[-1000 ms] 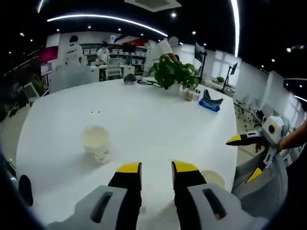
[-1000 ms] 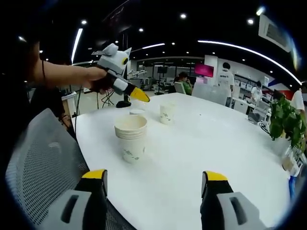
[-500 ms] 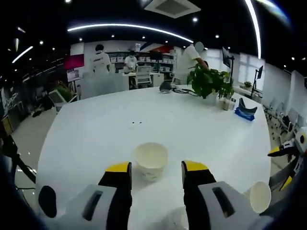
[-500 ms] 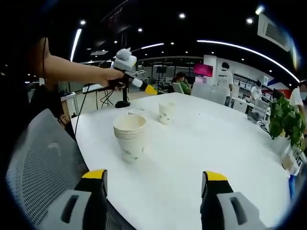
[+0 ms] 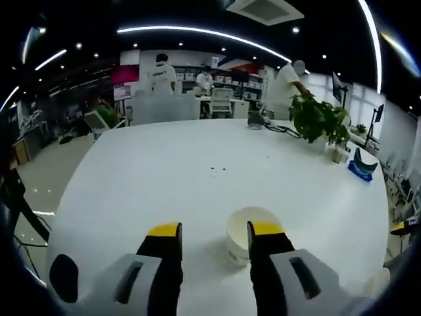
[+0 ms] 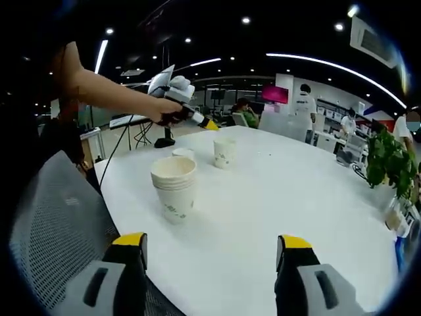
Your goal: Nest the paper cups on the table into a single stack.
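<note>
While several cups already sit nested in a stack [image 6: 173,186] on the bench [image 6: 289,191], one cup [image 6: 224,153] stands behind it w/ another rim [image 6: 183,153] between. Left hand-held gripper [image 5: 214,230], jaws apart & empty, nears that single cup [image 5: 252,234]; right hand-held gripper [image 6: 214,245] is wide open, near the stack.

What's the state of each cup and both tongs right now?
Stack of nested white paper cups: upright, open end up.
Single white paper cup: upright, apart from the stack.
Small white paper cup: behind the stack, state unclear.
Left tongs: open, beside the single cup, not gripping.
Right tongs: open, empty.
</note>
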